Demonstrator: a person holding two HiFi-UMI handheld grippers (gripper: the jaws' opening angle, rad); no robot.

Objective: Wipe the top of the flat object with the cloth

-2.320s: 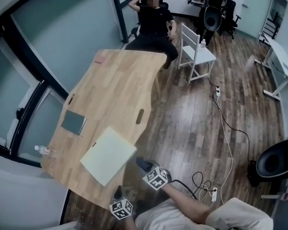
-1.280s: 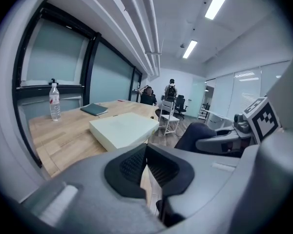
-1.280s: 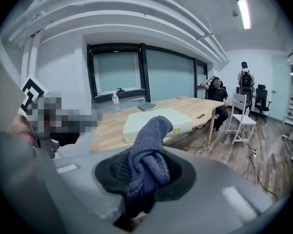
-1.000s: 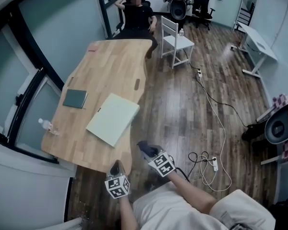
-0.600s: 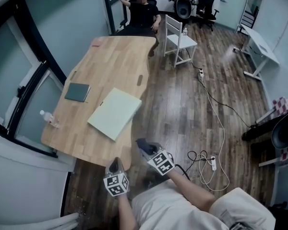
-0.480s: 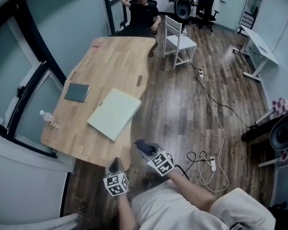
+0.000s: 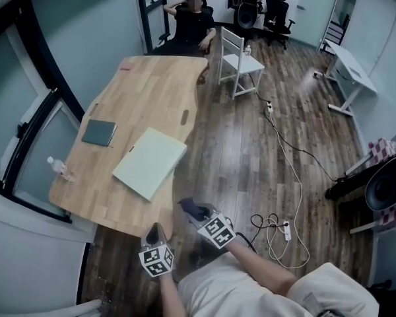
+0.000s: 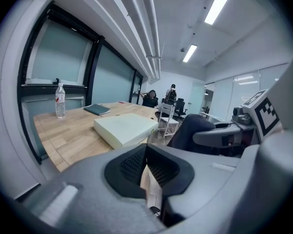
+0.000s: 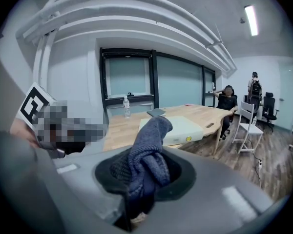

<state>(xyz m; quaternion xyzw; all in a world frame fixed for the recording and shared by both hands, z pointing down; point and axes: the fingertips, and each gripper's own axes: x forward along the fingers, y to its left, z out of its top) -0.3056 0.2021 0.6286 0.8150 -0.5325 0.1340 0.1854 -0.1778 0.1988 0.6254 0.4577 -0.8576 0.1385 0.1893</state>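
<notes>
"Pale green flat box point(image 7: 150, 162), where is it?"
"On the light wooden table point(image 7: 152, 91), well apart from both grippers."
"Left gripper point(image 7: 153, 234)?"
"Jaws pressed nearly together, just a thin slit, holding nothing."
"Right gripper point(image 7: 189, 209)?"
"Jaws pinching a dark blue knitted cloth point(image 9: 147, 150). The bunched cloth hides the jaw tips. Both arms are cut off at the bottom edge."

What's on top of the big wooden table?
On the table sit a flat pale box, a dark notebook, a water bottle and a small pink thing at the far end. Whatever lies under the box is covered.
</notes>
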